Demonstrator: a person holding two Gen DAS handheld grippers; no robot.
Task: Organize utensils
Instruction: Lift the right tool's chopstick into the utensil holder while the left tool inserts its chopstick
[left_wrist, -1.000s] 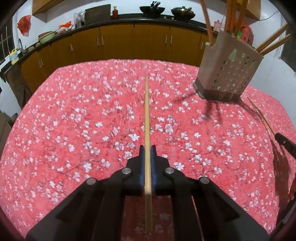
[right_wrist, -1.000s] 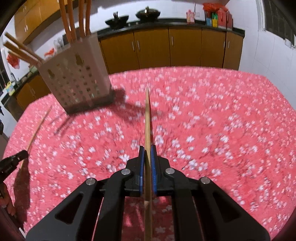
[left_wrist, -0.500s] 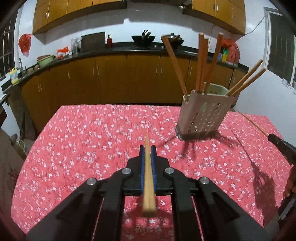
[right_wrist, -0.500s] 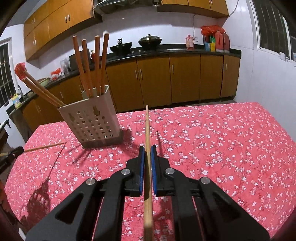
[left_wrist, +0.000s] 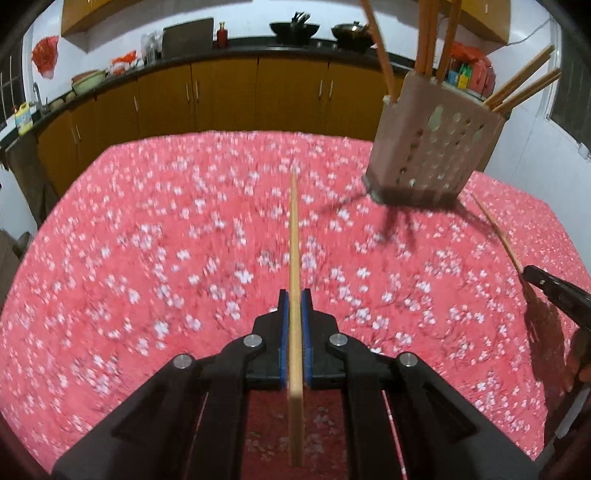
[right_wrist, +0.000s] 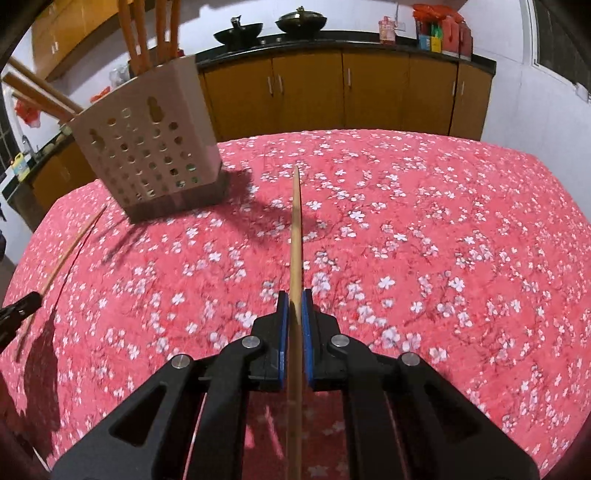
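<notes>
My left gripper (left_wrist: 294, 293) is shut on a pale wooden chopstick (left_wrist: 294, 236) that runs straight forward over the tablecloth. My right gripper (right_wrist: 294, 293) is shut on a second chopstick (right_wrist: 296, 229) in the same way. A beige perforated utensil holder (left_wrist: 432, 147) stands on the table at the far right of the left wrist view, with several brown chopsticks sticking up out of it. The right wrist view has the holder (right_wrist: 147, 147) at its far left. Each gripper's tip and chopstick also show at the edge of the other's view.
The table carries a red cloth with white blossoms (left_wrist: 147, 240). Behind it runs a row of brown kitchen cabinets (right_wrist: 332, 92) under a dark counter with woks and bottles. The holder casts a dark shadow (right_wrist: 258, 206) on the cloth.
Half a second ago both grippers were drawn back and higher, showing more of the kitchen. Now both are low over the cloth again, as one second ago, each with its chopstick.
</notes>
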